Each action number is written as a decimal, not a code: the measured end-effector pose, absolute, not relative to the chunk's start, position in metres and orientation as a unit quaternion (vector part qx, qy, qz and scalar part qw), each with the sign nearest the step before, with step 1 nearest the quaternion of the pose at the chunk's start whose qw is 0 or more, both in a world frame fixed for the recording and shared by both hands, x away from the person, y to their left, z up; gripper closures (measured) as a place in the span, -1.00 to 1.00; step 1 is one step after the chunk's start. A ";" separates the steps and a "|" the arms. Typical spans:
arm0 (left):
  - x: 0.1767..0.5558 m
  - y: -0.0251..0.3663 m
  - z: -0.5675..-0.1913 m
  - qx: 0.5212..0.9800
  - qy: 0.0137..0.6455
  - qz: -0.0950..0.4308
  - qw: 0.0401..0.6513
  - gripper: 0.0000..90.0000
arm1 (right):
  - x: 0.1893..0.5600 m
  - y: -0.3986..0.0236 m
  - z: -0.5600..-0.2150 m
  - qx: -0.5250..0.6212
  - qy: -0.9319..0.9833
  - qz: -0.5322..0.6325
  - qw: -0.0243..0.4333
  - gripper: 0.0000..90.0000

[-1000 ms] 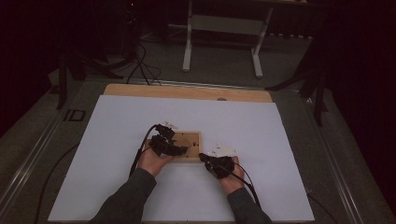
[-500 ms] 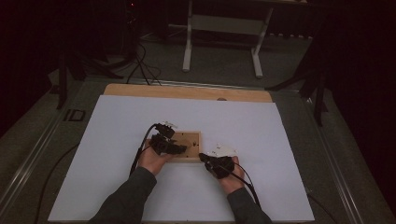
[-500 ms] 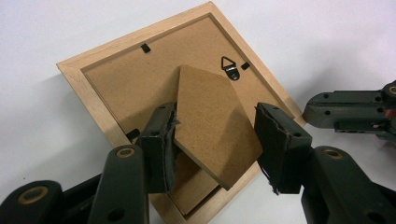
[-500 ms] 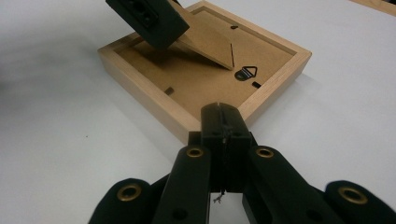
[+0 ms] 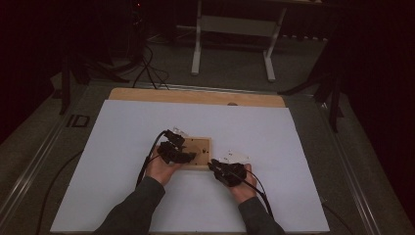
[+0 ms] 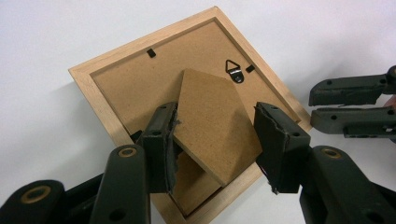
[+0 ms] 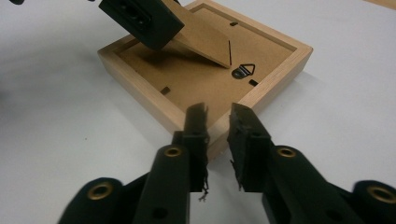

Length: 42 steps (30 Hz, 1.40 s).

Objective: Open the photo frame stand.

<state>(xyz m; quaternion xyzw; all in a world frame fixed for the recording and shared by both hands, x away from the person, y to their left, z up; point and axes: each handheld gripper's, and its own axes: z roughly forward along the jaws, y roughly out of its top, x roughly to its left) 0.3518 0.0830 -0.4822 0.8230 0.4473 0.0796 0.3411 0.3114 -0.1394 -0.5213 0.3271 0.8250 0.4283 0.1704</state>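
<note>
At centre frame, the left gripper (image 6: 212, 140) straddles one frame's (image 6: 93, 79) raised stand flap (image 6: 215, 126), jaws apart; the right gripper (image 7: 217, 140), slightly parted, holds nothing.

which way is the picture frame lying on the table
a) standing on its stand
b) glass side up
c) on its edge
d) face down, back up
d: the frame lies flat with its backing board, turn clips and triangular hanger facing up, and the stand flap tilts up off the back between the left gripper's jaws.
</note>
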 end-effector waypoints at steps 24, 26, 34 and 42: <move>0.331 0.078 -0.482 0.824 0.414 0.146 0.357 0.15 | 0.316 -0.160 -0.503 0.349 0.799 0.459 0.171 0.27; 0.330 0.077 -0.482 0.824 0.414 0.148 0.358 0.15 | 0.317 -0.161 -0.502 0.350 0.797 0.461 0.171 0.27; 0.325 0.079 -0.484 0.820 0.411 0.158 0.366 0.15 | 0.317 -0.164 -0.498 0.352 0.792 0.468 0.170 0.25; 0.320 0.079 -0.485 0.818 0.406 0.170 0.370 0.15 | 0.317 -0.164 -0.498 0.352 0.794 0.467 0.169 0.25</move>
